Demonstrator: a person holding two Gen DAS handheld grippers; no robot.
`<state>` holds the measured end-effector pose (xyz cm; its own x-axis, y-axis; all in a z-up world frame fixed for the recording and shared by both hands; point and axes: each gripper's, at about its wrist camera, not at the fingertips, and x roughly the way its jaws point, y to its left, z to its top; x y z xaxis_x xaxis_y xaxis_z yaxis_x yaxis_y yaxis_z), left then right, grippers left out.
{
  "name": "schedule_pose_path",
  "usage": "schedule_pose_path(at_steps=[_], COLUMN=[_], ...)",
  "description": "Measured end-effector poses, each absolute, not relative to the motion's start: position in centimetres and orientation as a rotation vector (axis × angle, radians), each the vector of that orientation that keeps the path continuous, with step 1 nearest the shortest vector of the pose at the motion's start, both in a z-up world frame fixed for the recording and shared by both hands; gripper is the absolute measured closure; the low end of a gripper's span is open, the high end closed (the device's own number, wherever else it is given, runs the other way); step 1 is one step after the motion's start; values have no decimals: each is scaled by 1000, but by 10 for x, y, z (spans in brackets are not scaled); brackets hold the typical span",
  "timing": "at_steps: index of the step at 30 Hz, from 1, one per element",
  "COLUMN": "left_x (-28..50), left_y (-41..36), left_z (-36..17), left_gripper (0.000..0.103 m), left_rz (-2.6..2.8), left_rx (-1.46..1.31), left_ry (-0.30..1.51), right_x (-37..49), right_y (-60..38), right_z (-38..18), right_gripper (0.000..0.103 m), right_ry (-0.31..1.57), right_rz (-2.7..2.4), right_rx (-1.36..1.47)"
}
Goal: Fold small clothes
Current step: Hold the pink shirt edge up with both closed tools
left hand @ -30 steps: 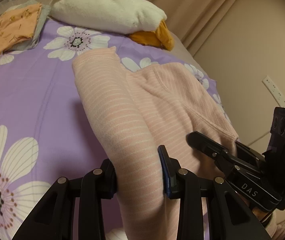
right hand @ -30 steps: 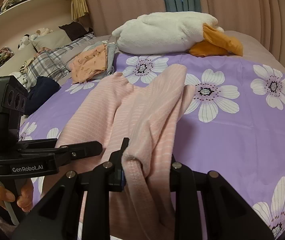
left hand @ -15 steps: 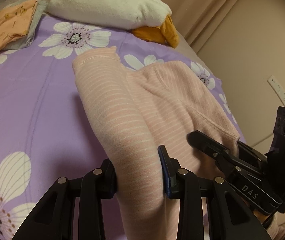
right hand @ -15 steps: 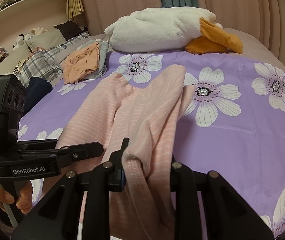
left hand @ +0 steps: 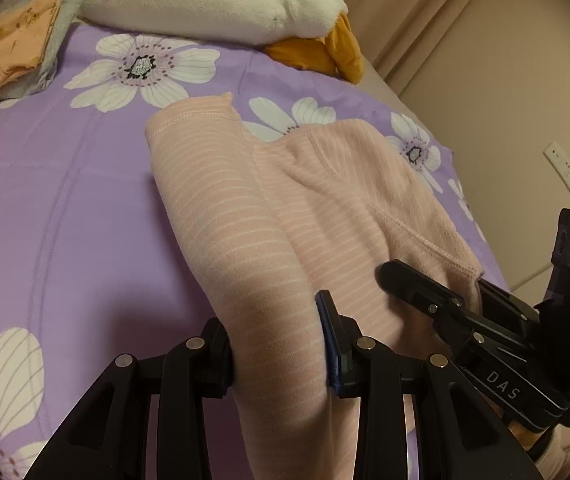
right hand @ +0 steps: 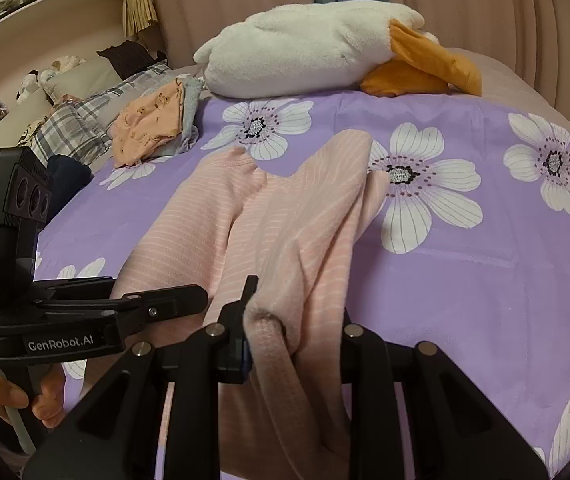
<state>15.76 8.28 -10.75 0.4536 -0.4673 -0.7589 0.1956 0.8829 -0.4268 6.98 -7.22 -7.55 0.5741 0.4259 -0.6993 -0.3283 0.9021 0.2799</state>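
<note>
I see warm, dim indoor light in both views, soft and without glare. The pink garment (left hand: 293, 216) throws a dark shadow onto the purple bedspread (left hand: 65, 208) at its left. Fisheye bending curves the far wall, and black vignette fills the corners. Focus is fairly sharp, the near fabric slightly soft.

left claw (left hand: 279, 354) clamping pink striped garment (left hand: 245, 216), purple floral bedsheet (left hand: 65, 200)

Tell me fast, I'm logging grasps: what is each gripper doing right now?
Left gripper: closed on the pink striped garment.
Right gripper: closed on the same garment's near edge.
</note>
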Motion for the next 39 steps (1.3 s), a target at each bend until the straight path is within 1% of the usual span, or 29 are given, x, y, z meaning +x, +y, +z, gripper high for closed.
schedule_pose_path(at_steps=[17,39], left_x=[167,168], left_y=[81,83], left_z=[-125,-131], left_gripper=[69,69], left_rz=[-398,-382], left_rx=[-281,-278], left_ry=[1080,1105], right_x=[81,86], right_y=[-75,-82], right_z=[-104,-117], right_gripper=[78,77], right_ry=[914,959], right_rz=[442,435], right_rx=[152,168])
